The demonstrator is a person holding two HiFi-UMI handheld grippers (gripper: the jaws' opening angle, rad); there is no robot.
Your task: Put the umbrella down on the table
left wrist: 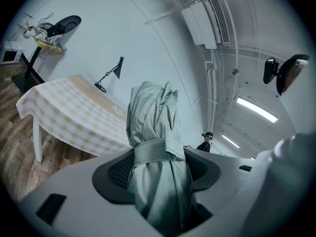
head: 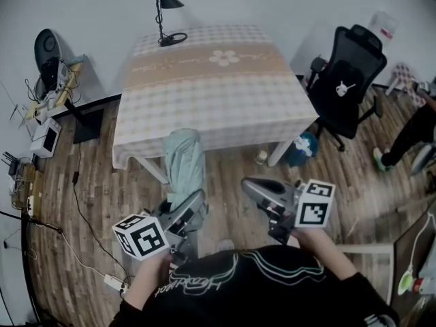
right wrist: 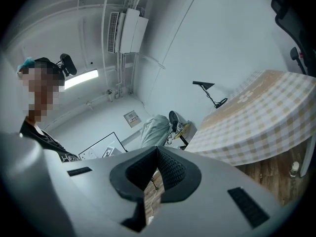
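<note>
A folded pale green umbrella (head: 185, 161), bound with its own strap, stands upright above the wooden floor just short of the table's near edge. My left gripper (head: 193, 208) is shut on its lower part. In the left gripper view the umbrella (left wrist: 155, 147) fills the gap between both dark pads (left wrist: 118, 169). My right gripper (head: 262, 188) hangs to the right of the umbrella, apart from it, shut and empty; in the right gripper view its pads (right wrist: 170, 169) meet at the tip, with the umbrella (right wrist: 154, 130) beyond them. The table (head: 218, 80) has a checked cloth.
A black desk lamp (head: 163, 12) stands at the table's far left corner. A black office chair (head: 347, 80) is at the table's right side, and a person's leg (head: 409, 138) shows farther right. A stand with cluttered gear (head: 48, 67) and floor cables (head: 112, 283) lie left.
</note>
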